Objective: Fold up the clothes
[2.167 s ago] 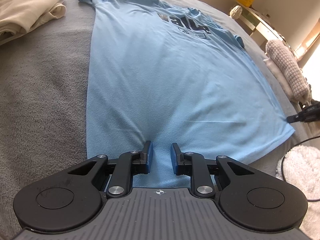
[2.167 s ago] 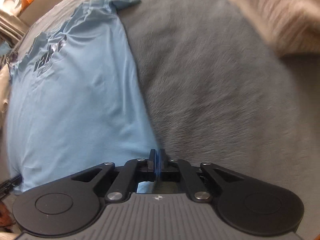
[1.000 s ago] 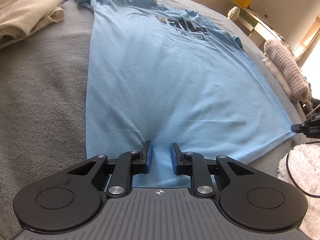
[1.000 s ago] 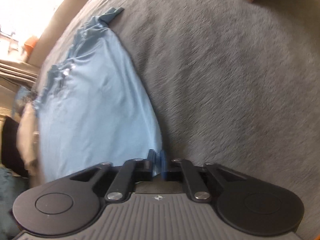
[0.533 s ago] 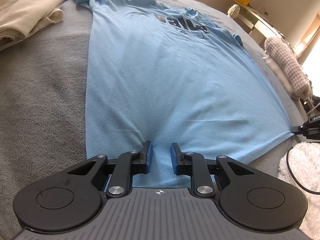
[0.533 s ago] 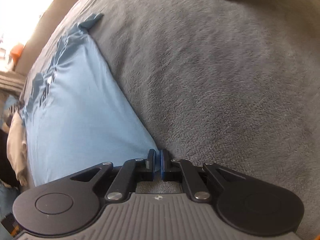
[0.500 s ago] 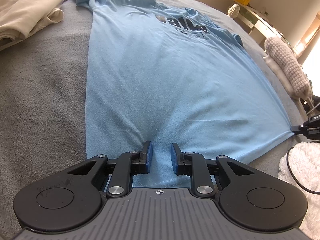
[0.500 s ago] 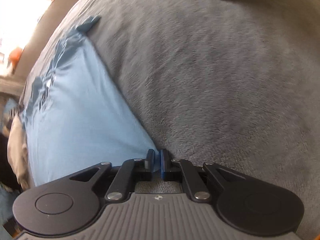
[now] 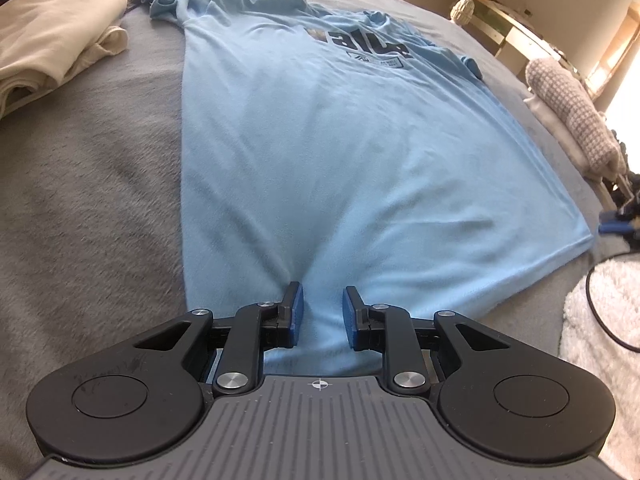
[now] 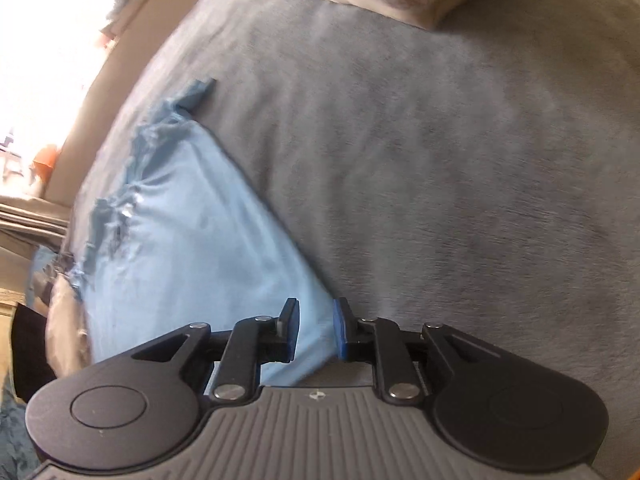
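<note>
A: What do we have nearest the fingers?

B: In the left wrist view, our left gripper [image 9: 322,314] sits at the near hem of a light blue T-shirt [image 9: 340,140]. Its blue pads stand a little apart, with a low ridge of hem cloth between them. We cannot tell whether the pads press on it.

A: And the other side?

B: Our right gripper [image 10: 314,330] is at a corner of the same T-shirt [image 10: 192,232]. Its jaws are opening, and the corner lies in the gap with clear space on either side, so nothing is clamped there.

A: What lies beyond the fingers?

B: The shirt stretches away from the left fingers, flat and face up on a grey blanket [image 9: 88,184], its dark printed lettering and collar at the far end. A cream garment [image 9: 52,40] lies far left of the fingers, apart from the shirt.

A: Which step are we at?

B: We judge it as the end of spreading and smoothing; no fold is made yet.

A: What does the next move call for?

B: Probably fresh grips on one side edge, hem and shoulder, then carrying that side over the middle evenly.
</note>
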`<state>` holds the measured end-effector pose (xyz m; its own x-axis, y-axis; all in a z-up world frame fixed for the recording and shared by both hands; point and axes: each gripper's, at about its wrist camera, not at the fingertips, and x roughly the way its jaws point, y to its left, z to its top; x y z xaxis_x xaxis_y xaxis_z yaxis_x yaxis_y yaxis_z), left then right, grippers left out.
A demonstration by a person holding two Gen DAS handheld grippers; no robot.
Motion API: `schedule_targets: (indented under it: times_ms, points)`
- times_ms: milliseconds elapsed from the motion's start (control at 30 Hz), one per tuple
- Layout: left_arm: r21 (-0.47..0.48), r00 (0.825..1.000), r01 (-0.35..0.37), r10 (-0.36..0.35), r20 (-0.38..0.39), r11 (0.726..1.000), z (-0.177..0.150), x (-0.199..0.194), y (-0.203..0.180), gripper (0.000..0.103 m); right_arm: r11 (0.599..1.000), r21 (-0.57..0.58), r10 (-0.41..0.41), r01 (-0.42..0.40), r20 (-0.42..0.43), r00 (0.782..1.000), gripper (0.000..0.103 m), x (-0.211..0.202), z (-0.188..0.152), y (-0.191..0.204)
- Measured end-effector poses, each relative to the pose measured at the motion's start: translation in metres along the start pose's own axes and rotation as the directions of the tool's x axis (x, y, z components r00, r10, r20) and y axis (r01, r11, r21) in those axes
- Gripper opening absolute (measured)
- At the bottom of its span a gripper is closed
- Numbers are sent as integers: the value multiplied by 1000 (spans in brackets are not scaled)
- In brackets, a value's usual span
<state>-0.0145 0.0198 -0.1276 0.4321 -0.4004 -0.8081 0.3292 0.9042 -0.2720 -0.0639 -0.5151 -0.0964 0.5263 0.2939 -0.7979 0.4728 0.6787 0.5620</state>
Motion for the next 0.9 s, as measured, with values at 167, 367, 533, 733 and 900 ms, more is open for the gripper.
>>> schedule_targets:
  times_ms: [167, 367, 533, 733, 900]
  points:
    - [25, 999, -31, 31, -13, 999, -13, -22, 4, 23, 990, -72, 125, -122, 44, 991, 19, -10, -5, 44]
    - [8, 997, 9, -10, 76, 1000, -5, -32, 6, 23, 939, -186, 283, -289, -60, 957, 19, 12, -26, 117]
    - [-6, 987, 6, -5, 163, 1000, 16, -12, 5, 23, 902, -253, 313, -350, -178, 933, 19, 70, -61, 176]
    - [-128, 978, -106, 127, 167, 986, 12, -3, 41, 17, 931, -267, 187, -249, -237, 953, 19, 140, -101, 181]
    - [-74, 952, -222, 233, 198, 972, 3, -31, 48, 15, 964, -175, 167, -199, -180, 969, 19, 132, -93, 146]
